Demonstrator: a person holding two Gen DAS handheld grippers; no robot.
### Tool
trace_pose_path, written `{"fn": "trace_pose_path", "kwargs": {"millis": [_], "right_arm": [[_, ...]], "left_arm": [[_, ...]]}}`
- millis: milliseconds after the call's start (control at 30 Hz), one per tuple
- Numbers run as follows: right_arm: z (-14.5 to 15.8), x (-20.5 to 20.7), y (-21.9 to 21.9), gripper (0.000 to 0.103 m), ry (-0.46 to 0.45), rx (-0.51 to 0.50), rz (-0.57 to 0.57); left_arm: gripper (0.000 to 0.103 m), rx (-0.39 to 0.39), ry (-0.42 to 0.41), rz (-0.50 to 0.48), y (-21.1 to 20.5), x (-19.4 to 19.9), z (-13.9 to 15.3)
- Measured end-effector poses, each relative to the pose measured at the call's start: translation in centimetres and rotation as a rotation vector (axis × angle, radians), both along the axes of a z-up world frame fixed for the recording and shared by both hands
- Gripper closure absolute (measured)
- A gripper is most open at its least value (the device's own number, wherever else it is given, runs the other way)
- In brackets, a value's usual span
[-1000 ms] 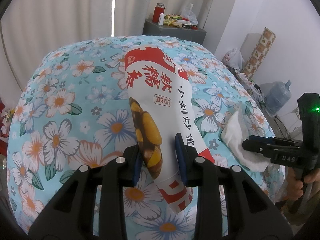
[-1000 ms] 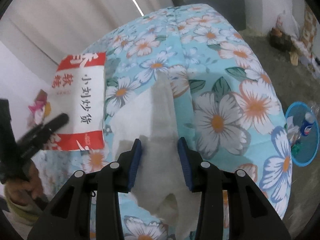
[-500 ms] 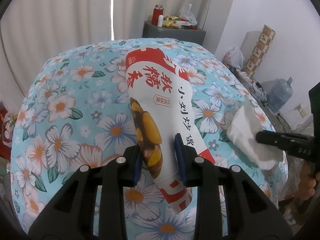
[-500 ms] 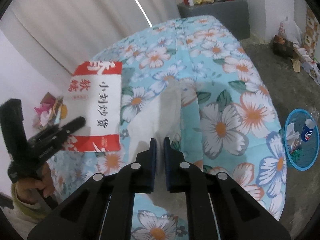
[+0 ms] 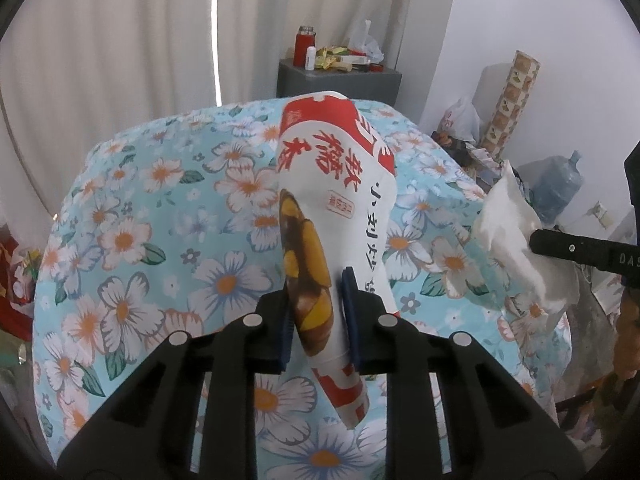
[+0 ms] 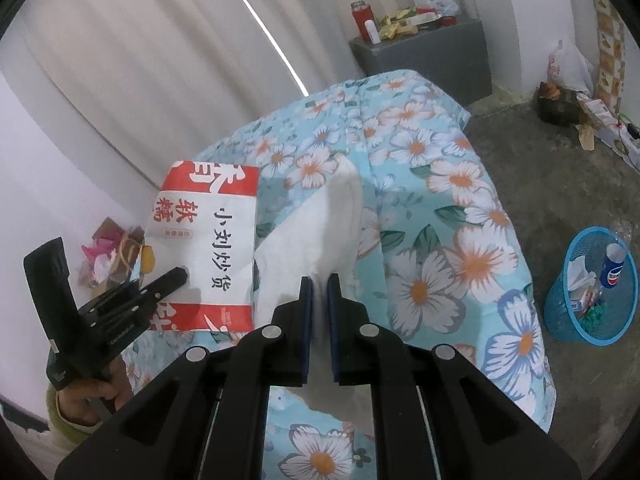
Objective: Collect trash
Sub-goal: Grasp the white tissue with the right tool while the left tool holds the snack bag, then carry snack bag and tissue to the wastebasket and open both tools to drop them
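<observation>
Both pieces of trash hang clear of the floral bedspread (image 5: 132,240). At frame centre, the left gripper (image 5: 316,320), jaws just closing, pinches the red-and-white snack bag (image 5: 340,184); the right gripper (image 6: 319,308) is clamped on a white tissue (image 6: 320,236). The blue wastebasket (image 6: 560,304) waits on the floor at lower right. Judged risk: the limp tissue could tear free, or the slick bag slide out, in transit.

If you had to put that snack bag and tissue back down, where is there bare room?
Free: the floral bedspread left of the snack bag, toward the curtain, and the concrete floor beside the bed. Crowded: the grey cabinet top and the blue basket.
</observation>
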State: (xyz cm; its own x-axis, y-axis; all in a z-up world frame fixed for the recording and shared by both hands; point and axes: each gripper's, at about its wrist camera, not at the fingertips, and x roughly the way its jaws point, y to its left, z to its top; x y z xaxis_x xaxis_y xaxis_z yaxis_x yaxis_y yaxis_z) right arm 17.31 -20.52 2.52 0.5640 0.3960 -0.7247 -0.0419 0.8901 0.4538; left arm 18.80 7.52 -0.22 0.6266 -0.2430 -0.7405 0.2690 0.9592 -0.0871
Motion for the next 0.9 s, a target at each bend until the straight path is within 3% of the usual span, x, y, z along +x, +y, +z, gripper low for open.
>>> {"fn": "trace_pose_path", "kwargs": {"millis": [267,467,700,900], "right_arm": [[1.3,-0.7,-2.6,0.095,-0.045,0.030,-0.054],[3.6,-2.7,-7.5,0.095,-0.115,0.028,-0.195],[5.5,-8.5,-17.9,0.095,-0.172,0.018,-0.527],[2.1,-13.2,-25.2,0.095,-0.111,0.069,-0.757]], "left_arm": [[0.089,0.029,-0.061,-0.032,-2.2,-0.7,1.9],[0.089,0.005,-0.121,-0.108,-5.1,-0.7,4.4],[0.089,-0.039,-0.184,-0.336,-13.4,1.0,7.7],[0.089,-0.043,-0.133,-0.585,-25.0,2.5,7.3]]}}
